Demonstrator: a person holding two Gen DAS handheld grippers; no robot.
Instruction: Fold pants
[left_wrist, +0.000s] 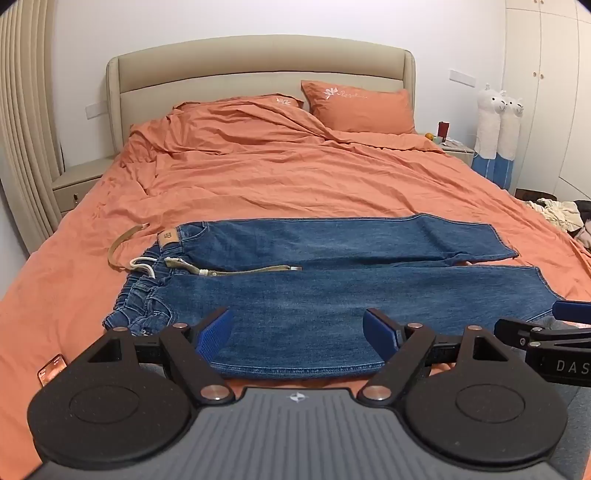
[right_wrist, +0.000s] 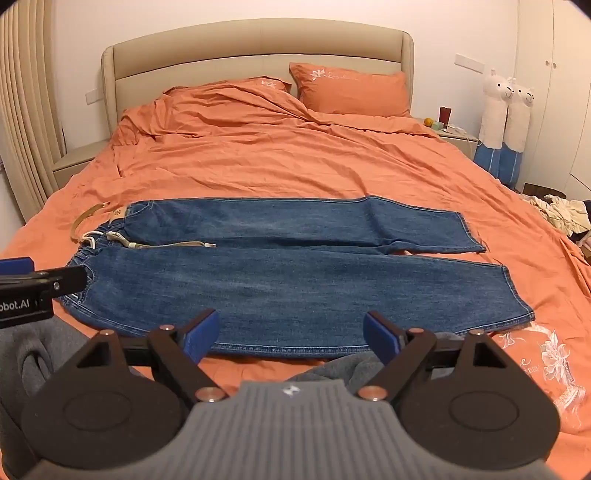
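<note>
Blue jeans (left_wrist: 332, 280) lie flat across the orange bed, waistband at the left, leg hems at the right; they also show in the right wrist view (right_wrist: 295, 266). An olive belt (left_wrist: 125, 240) trails from the waistband. My left gripper (left_wrist: 297, 336) is open and empty, just above the near leg's front edge near the waist end. My right gripper (right_wrist: 290, 336) is open and empty, above the near leg's front edge further right. The right gripper's tip shows at the left view's right edge (left_wrist: 554, 328); the left gripper shows at the right view's left edge (right_wrist: 37, 284).
The bed (left_wrist: 295, 177) has an orange duvet, two pillows (left_wrist: 362, 107) and a beige headboard. A phone (left_wrist: 51, 369) lies at the near left. Nightstands flank the bed. Two plush alpacas (left_wrist: 498, 125) stand right. Loose clothes (right_wrist: 561, 214) lie on the floor right. Grey fabric (right_wrist: 33, 350) lies near me.
</note>
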